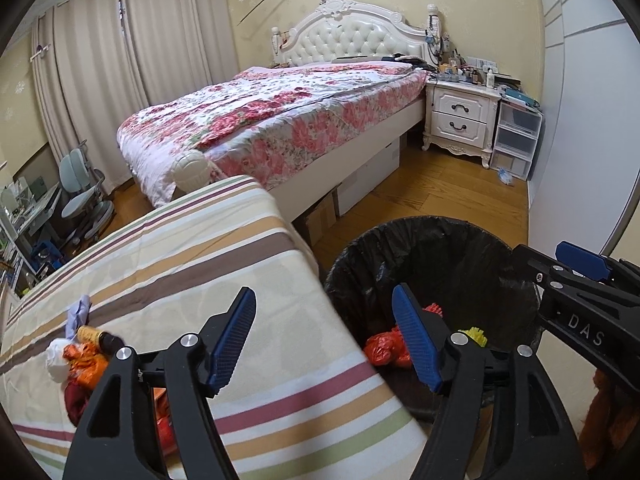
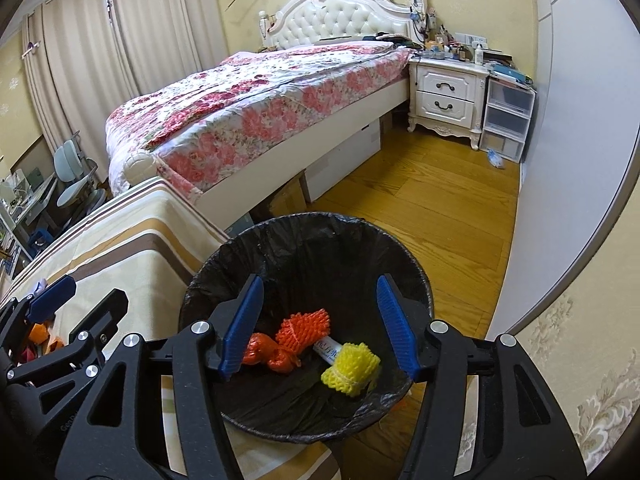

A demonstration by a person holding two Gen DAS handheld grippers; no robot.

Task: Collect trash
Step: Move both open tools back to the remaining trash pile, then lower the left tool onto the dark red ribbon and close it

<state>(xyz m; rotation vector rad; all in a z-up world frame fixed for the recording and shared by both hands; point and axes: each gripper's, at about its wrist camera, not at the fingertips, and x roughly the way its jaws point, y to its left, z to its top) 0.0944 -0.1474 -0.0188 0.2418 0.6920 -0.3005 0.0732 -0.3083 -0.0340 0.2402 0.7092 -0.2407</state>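
Left gripper point(image 1: 324, 336), black frame with blue ribbed pads: jaws parted wide, nothing between them, poised over the edge where a striped cloth-covered table point(image 1: 192, 248) meets a round bin lined with a black plastic bag point(image 1: 432, 240). Right pad over the bin's near rim; left pad over the cloth.

Right gripper point(image 2: 320, 324), same make: jaws apart, empty, hanging directly above the bin opening point(image 2: 304, 240). Seen in the left wrist view to the right of the left gripper, at the bin's far-right rim.

Inside the bin, below and between the right gripper's pads: crumpled orange plastic bag point(image 2: 268, 354), orange foam mesh sleeve point(image 2: 304, 326), yellow foam mesh sleeve point(image 2: 352, 368), and a white tube with blue print point(image 2: 330, 349) lying between the two sleeves. All resting on the liner's bottom, touching or nearly touching each other.

On the table, left of the left gripper: small heap of remaining trash point(image 1: 80, 356), comprising white crumpled paper, orange wrappers, a gold-labelled dark cylinder, a pale lilac scrap and a dark red piece. Partly hidden by the gripper frame.

Beyond both grippers: bed with floral pink quilt point(image 1: 272, 120), white two-drawer nightstand point(image 1: 460, 116), wooden floor point(image 1: 460, 192).
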